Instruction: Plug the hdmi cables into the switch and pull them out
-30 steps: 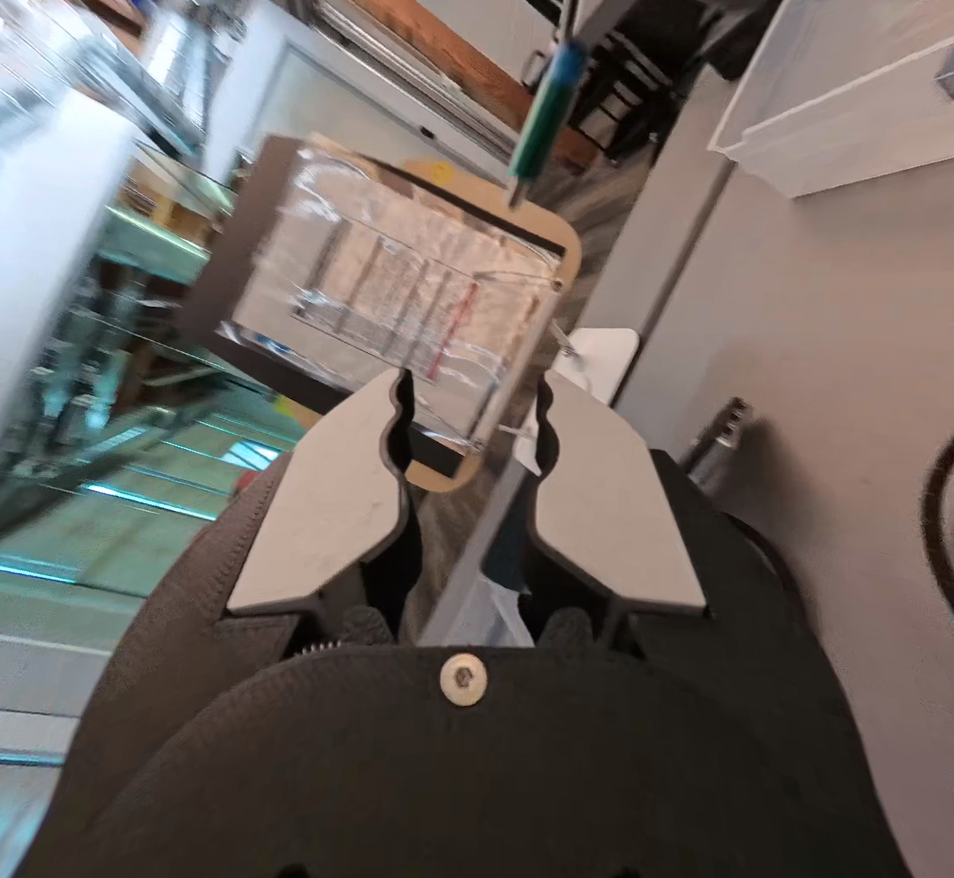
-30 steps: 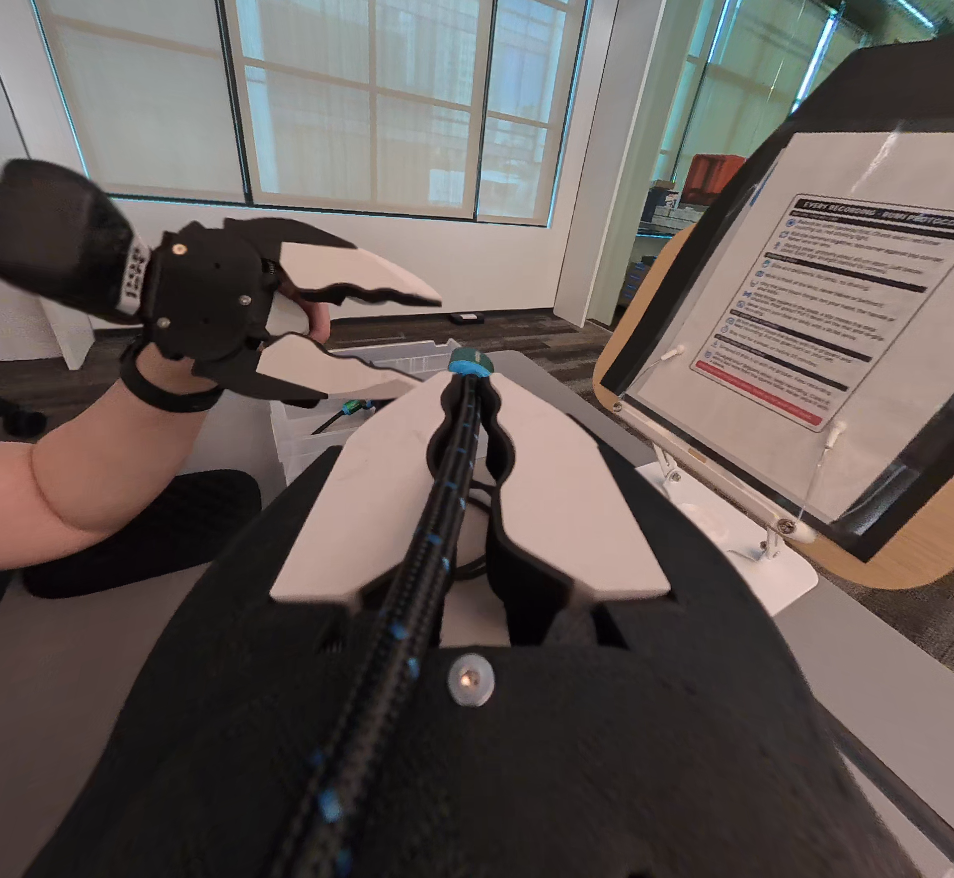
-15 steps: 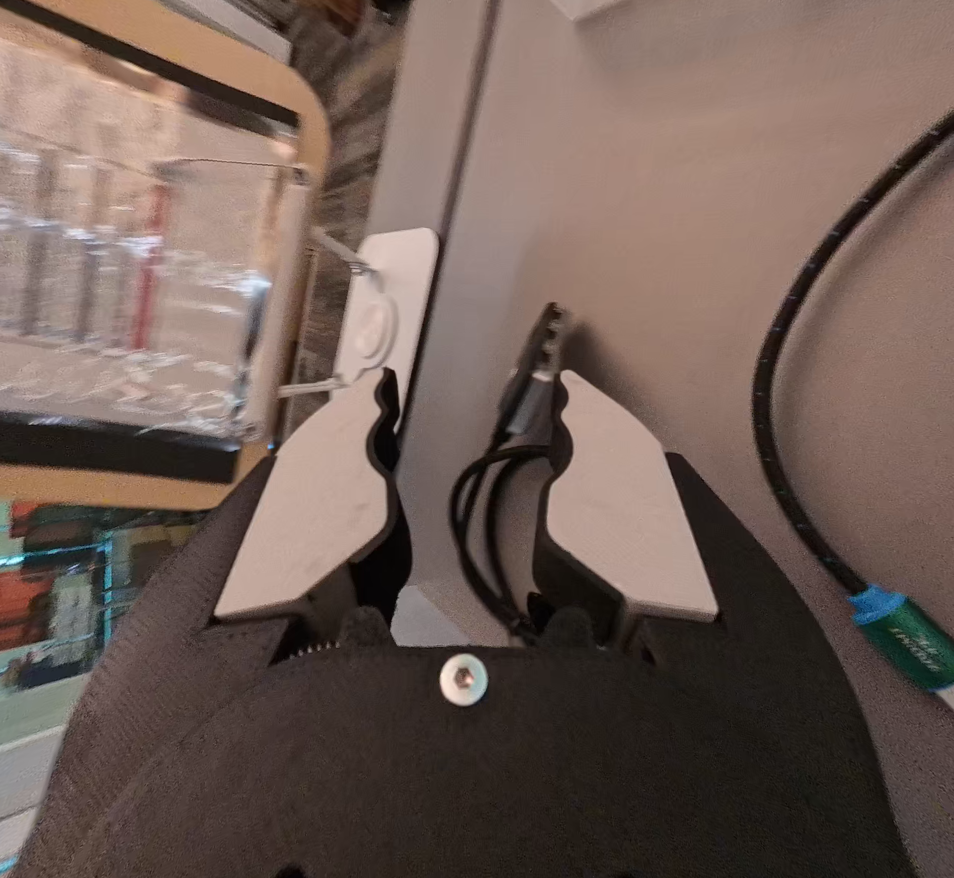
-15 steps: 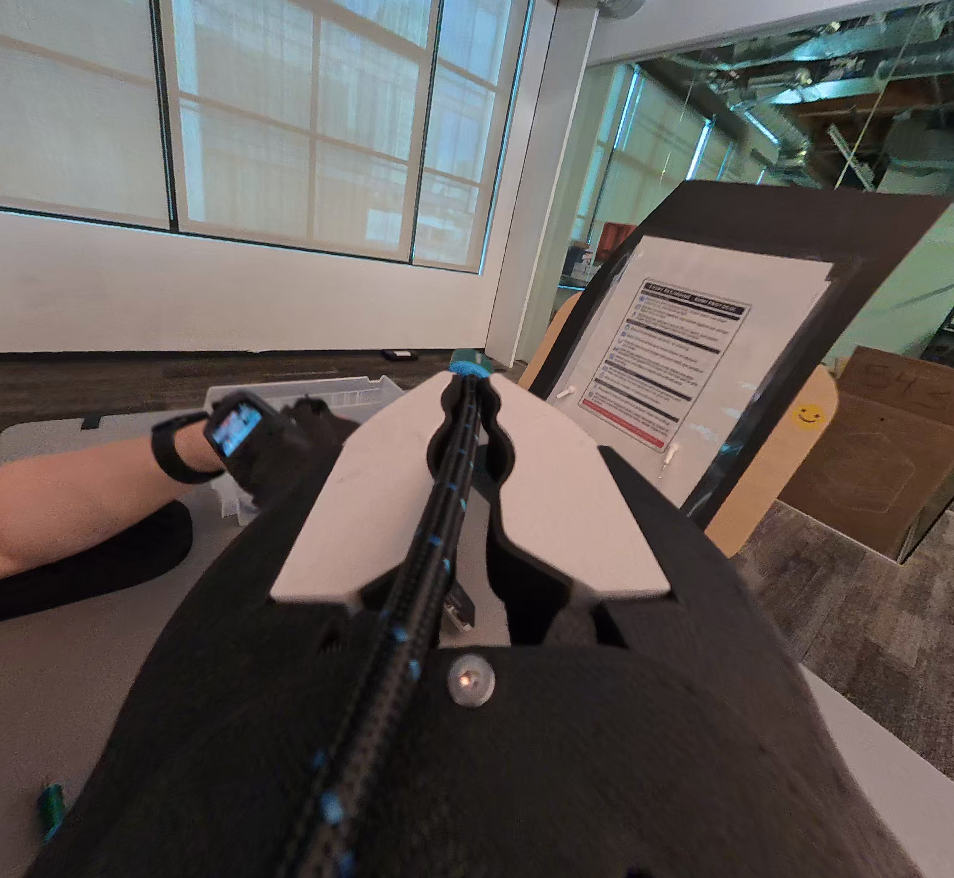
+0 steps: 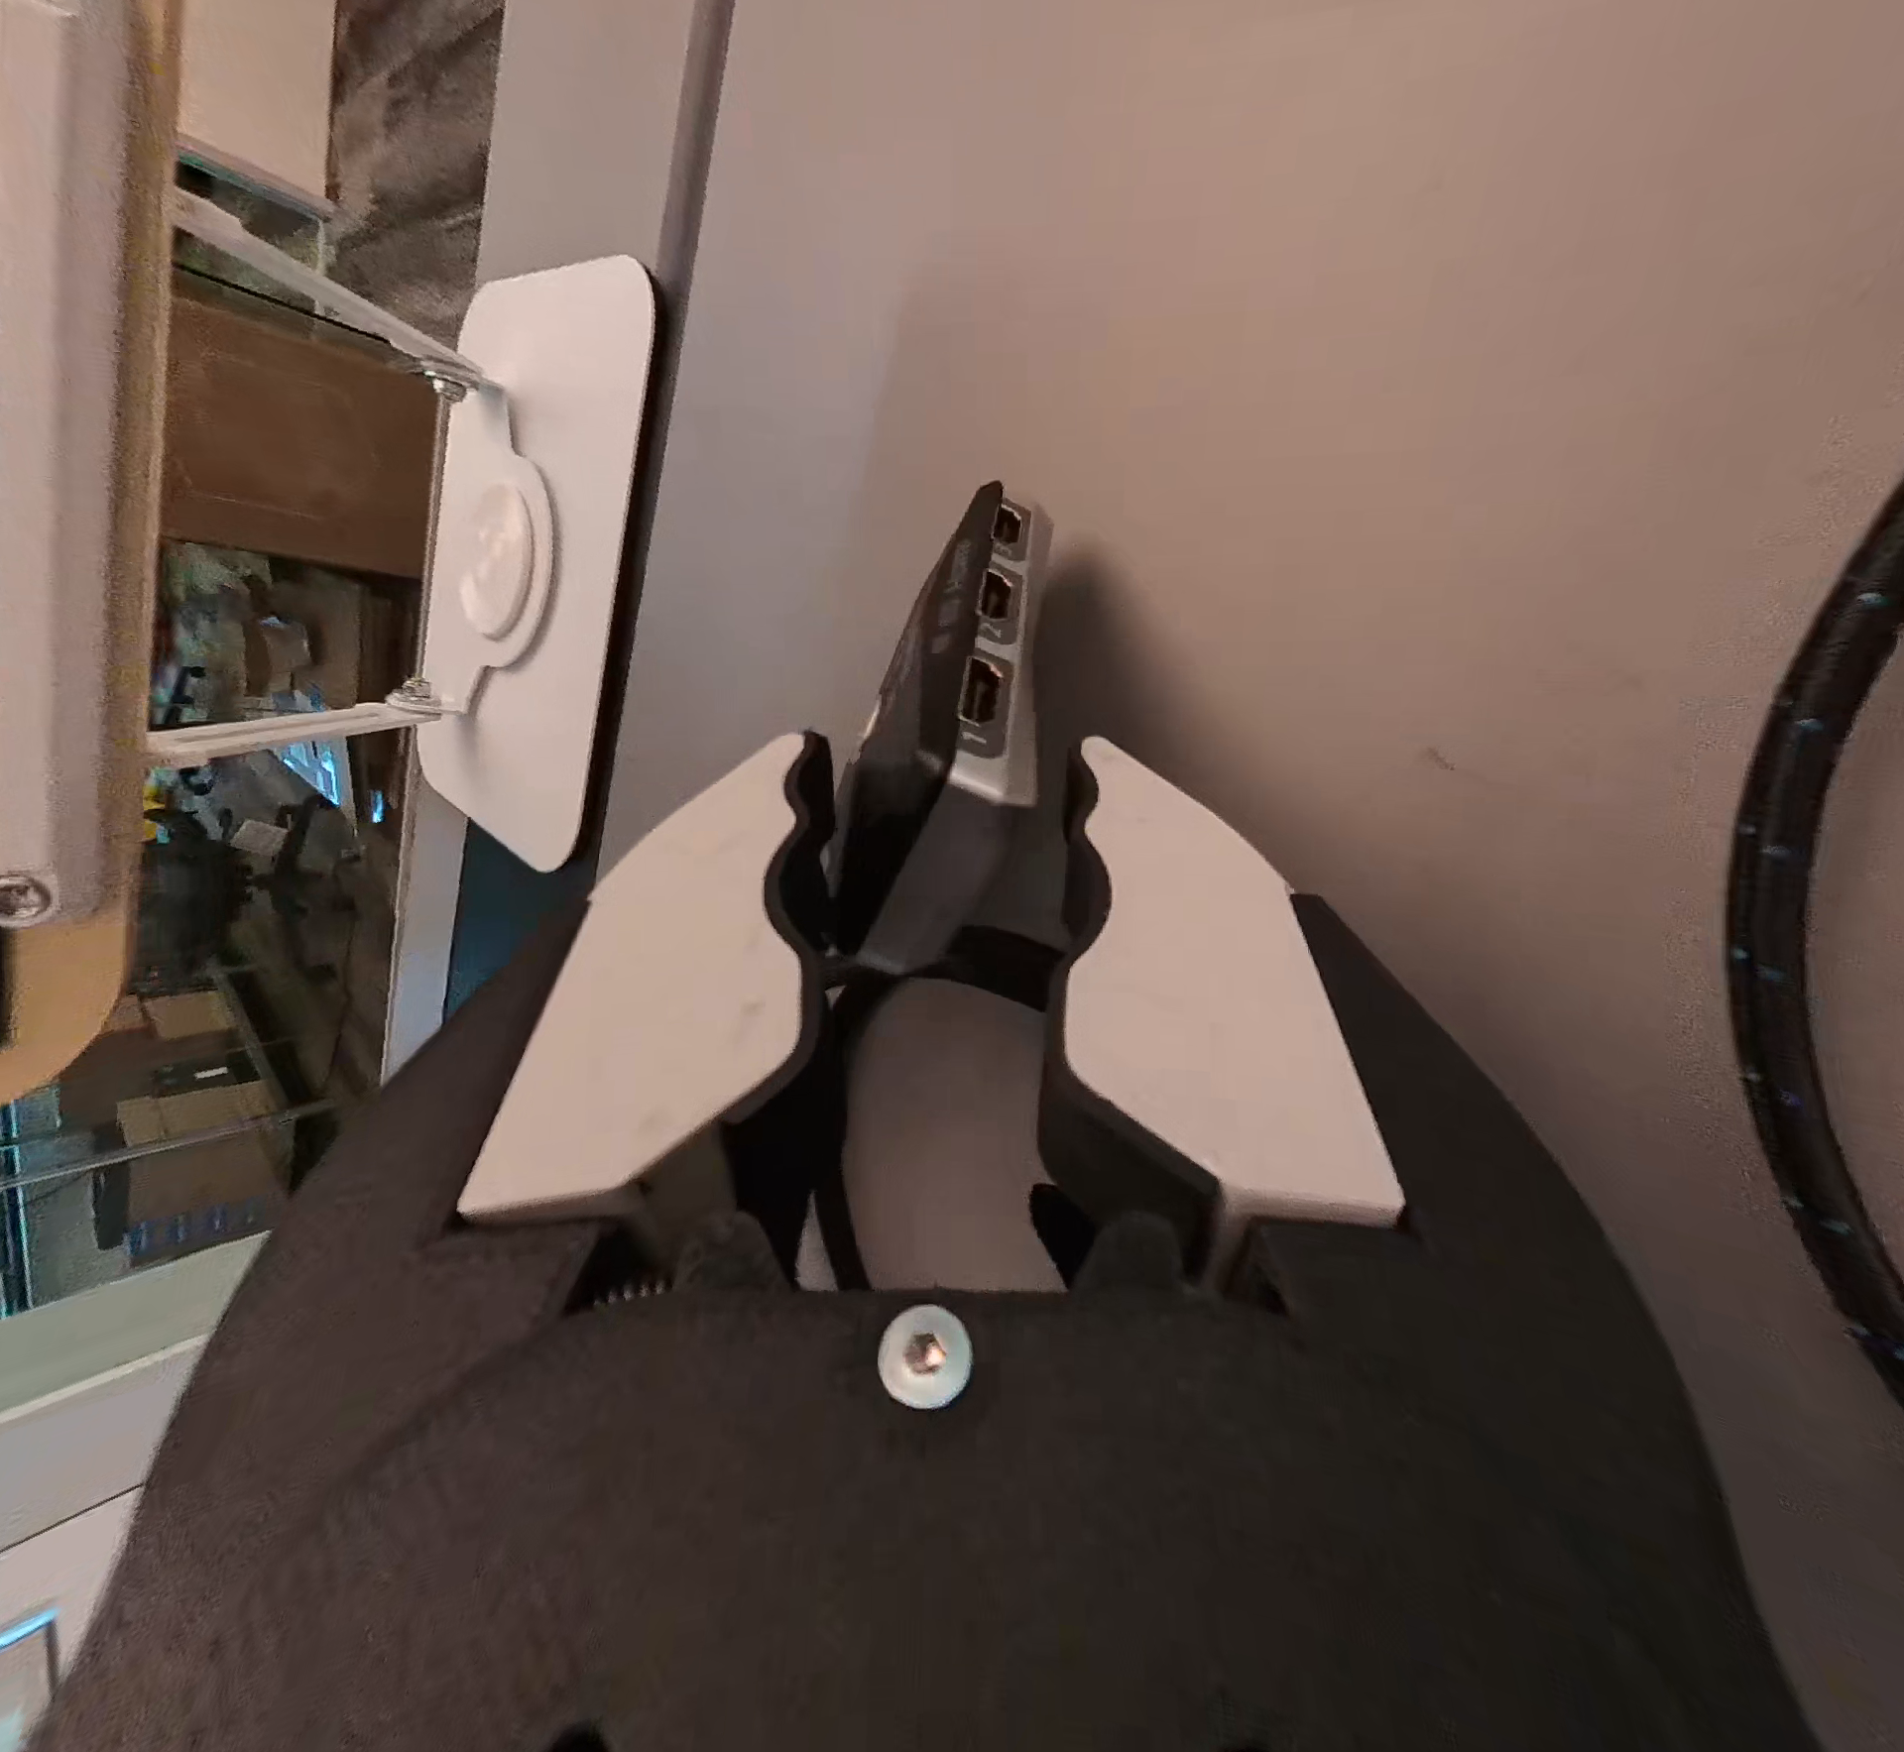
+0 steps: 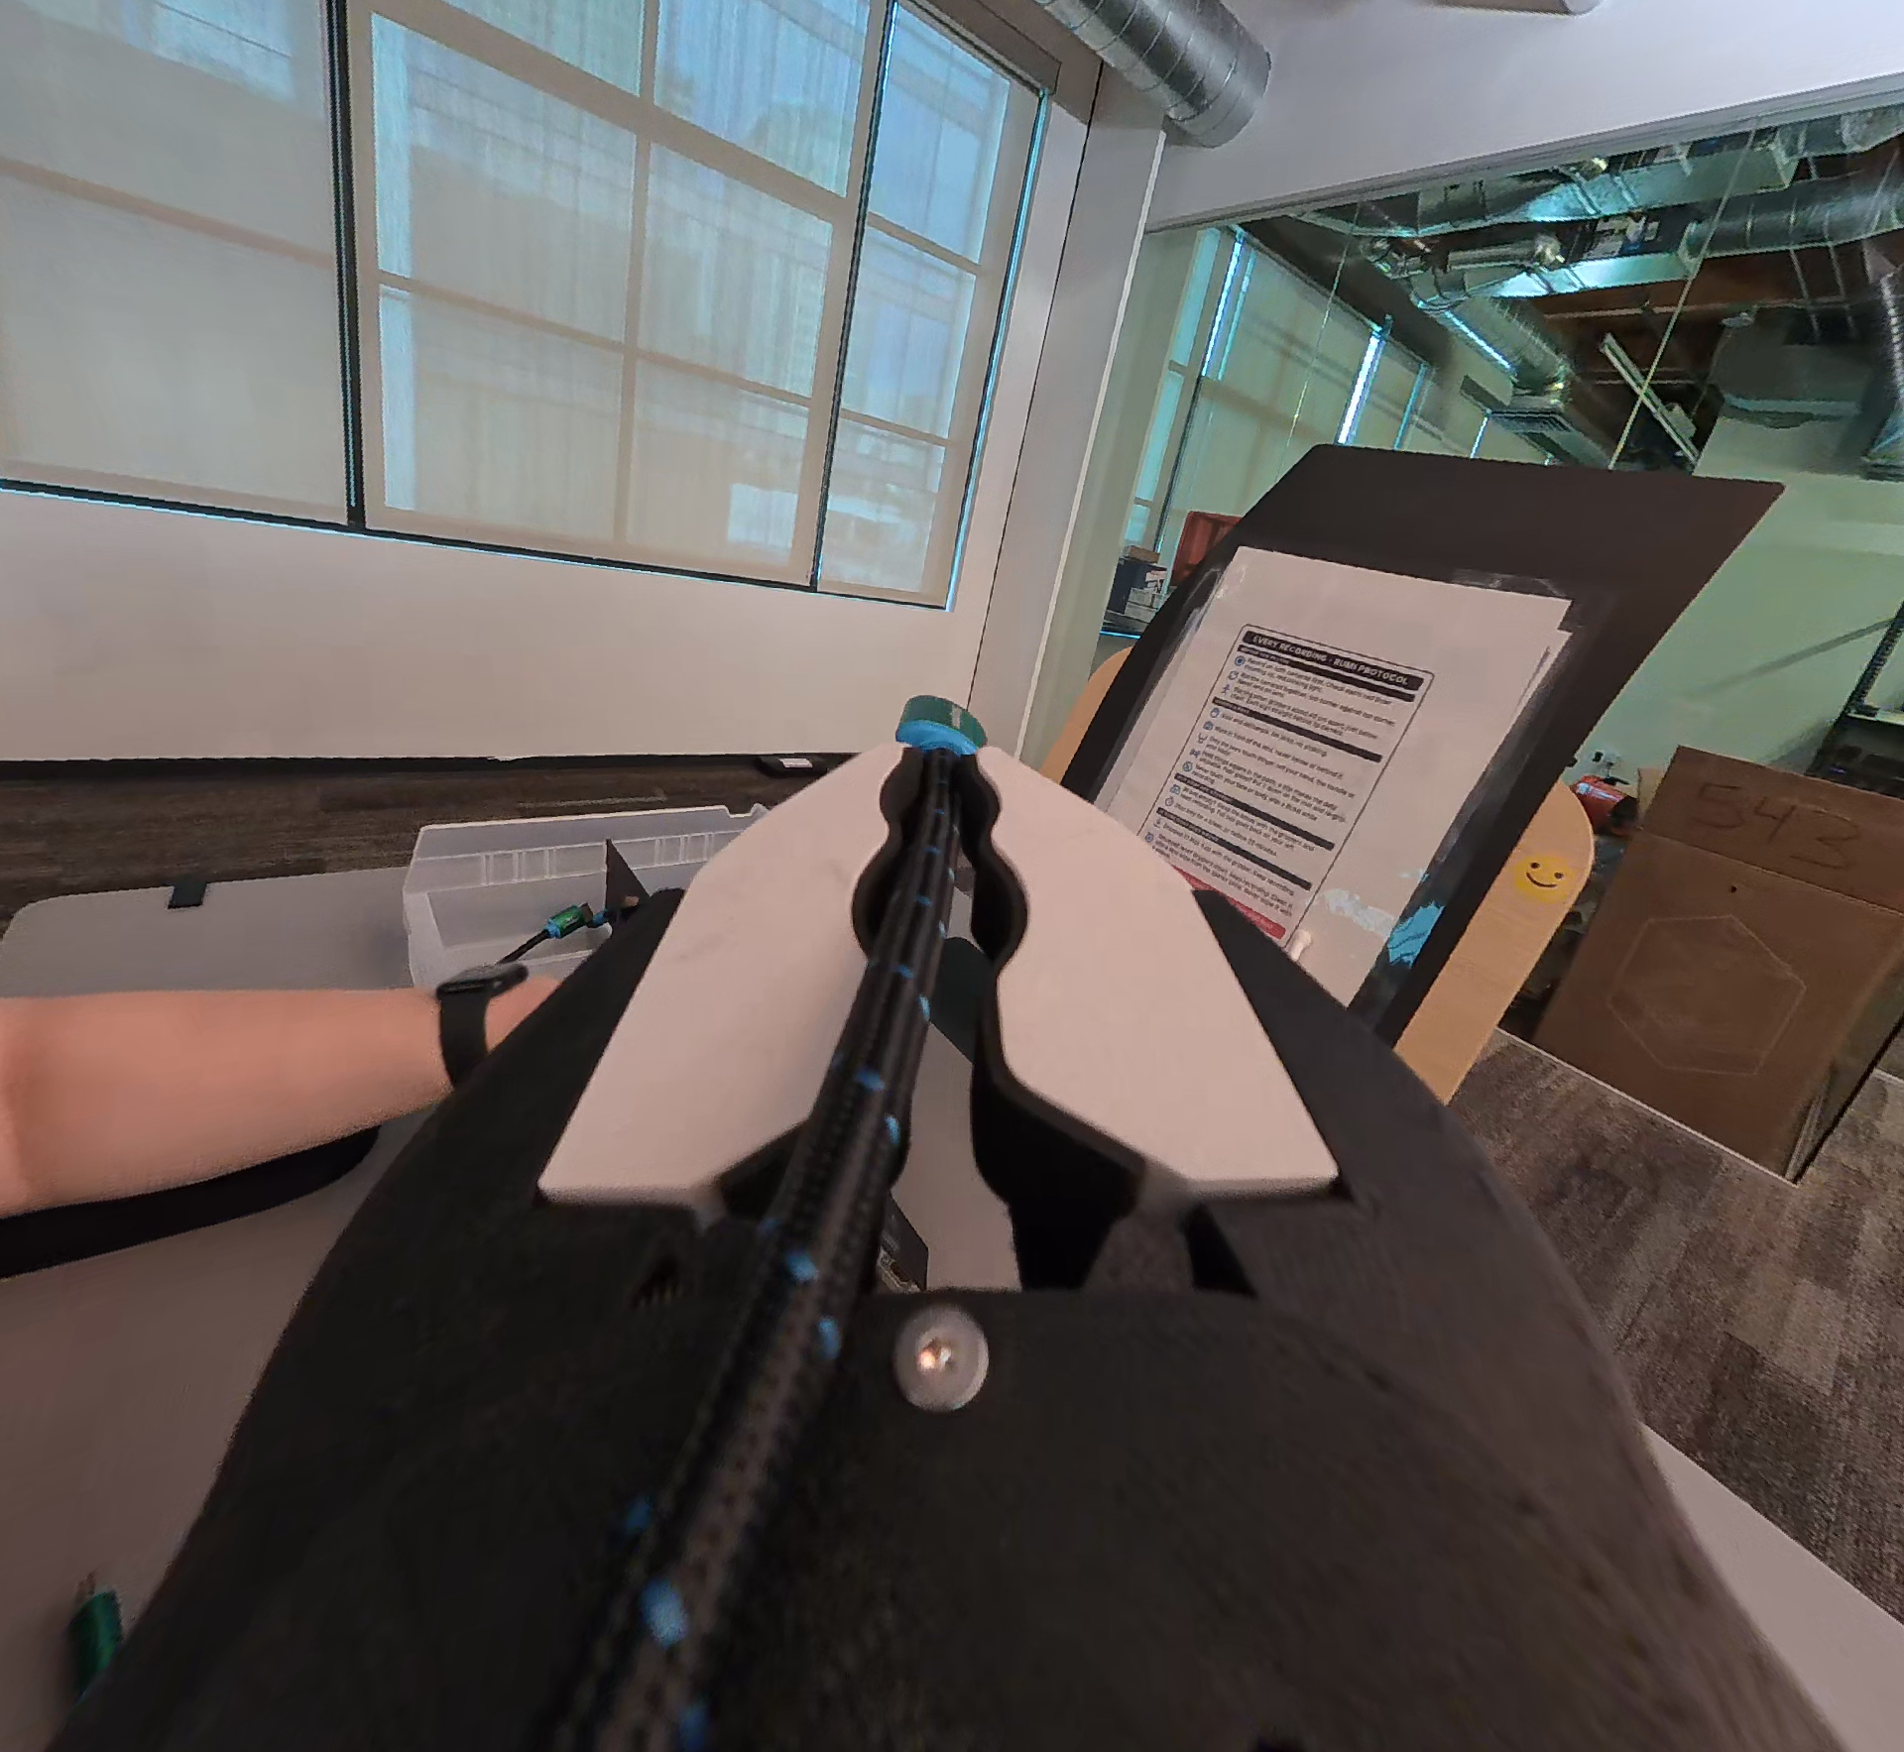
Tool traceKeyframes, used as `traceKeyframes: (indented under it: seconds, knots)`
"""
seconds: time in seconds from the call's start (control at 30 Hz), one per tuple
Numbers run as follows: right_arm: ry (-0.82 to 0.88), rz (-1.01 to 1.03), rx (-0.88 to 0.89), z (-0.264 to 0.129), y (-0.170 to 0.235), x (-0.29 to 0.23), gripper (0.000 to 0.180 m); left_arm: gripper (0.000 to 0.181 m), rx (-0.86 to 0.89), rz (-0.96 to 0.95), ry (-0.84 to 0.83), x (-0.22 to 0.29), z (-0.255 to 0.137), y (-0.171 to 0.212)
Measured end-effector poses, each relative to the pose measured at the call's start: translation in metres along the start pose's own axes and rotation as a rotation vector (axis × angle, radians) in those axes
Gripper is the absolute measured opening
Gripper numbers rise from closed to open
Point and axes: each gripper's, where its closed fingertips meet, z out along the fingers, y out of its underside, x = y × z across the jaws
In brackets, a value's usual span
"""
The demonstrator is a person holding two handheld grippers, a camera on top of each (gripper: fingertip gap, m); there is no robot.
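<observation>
Counter (image 5: pixel 1339 209) surface, plain grey, fills most of the left wrist view, and at its edge sits a white stand base (image 5: pixel 536 559) with thin metal rods running off to a board. Just right of that base the left hand-held gripper (image 5: pixel 948 765) has its white fingers (image 5: pixel 690 961) parted a moderate way, with the switch (image 5: pixel 953 724) standing on edge in the gap between them. Whether the fingers actually press its sides I cannot tell. The switch is a small dark box with a silver face carrying three empty ports in a row, and thin black leads trail from its near end back into the gripper. Farther right, a thick black braided cable (image 5: pixel 1782 878) with blue flecks curves across the counter, well apart from the switch.

In the right wrist view a person's forearm (image 6: pixel 206 1074) with a black wristband lies on the counter at the left, near a clear plastic bin (image 6: pixel 536 878). The right hand-held gripper (image 6: pixel 932 760) is clamped tight on the braided cable, whose teal plug (image 6: pixel 940 726) pokes out past the fingertips. To the right stands a dark board (image 6: pixel 1545 672) bearing a printed sheet.
</observation>
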Motion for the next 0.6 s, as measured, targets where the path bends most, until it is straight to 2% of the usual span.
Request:
traceKeyframes:
  seconds: [0.6]
  knots:
    - [-0.002,0.021,-0.045,0.006,0.013,0.006,0.007,0.035,0.047,0.012,-0.062,-0.009,0.014,0.002]
